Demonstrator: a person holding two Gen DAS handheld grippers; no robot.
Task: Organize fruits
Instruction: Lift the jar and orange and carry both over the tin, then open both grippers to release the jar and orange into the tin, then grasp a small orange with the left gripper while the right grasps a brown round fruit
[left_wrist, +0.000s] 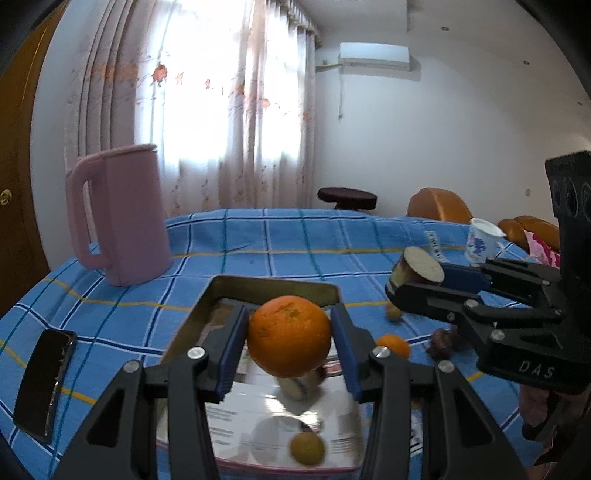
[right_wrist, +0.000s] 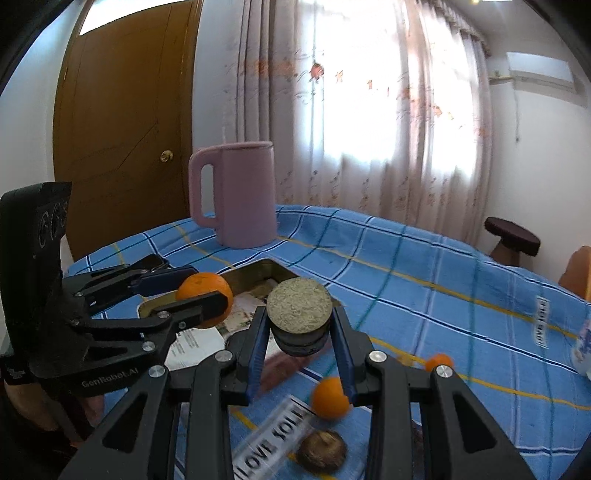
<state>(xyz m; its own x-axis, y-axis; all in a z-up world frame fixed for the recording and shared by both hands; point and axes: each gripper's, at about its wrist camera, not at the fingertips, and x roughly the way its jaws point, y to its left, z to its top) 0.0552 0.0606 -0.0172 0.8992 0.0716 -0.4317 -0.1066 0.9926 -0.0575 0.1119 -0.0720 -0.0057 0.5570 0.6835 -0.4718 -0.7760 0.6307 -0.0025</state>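
Blurring hides what lies in the tray (left_wrist: 207, 295): a pale lump and a yellowish fruit (left_wrist: 307, 448) rest on printed paper, both hard to identify. Left gripper (left_wrist: 290, 332) fingers clamp an orange (left_wrist: 289, 335) above that tray, while right gripper (right_wrist: 299, 325) fingers grip a dark, flat-topped round thing (right_wrist: 299, 308) I cannot name, over smeared small oranges (right_wrist: 328, 398). Around them: phone (left_wrist: 44, 380), pink jug (left_wrist: 125, 218), blue checked cloth (left_wrist: 288, 236) on the desk, curtained window behind.
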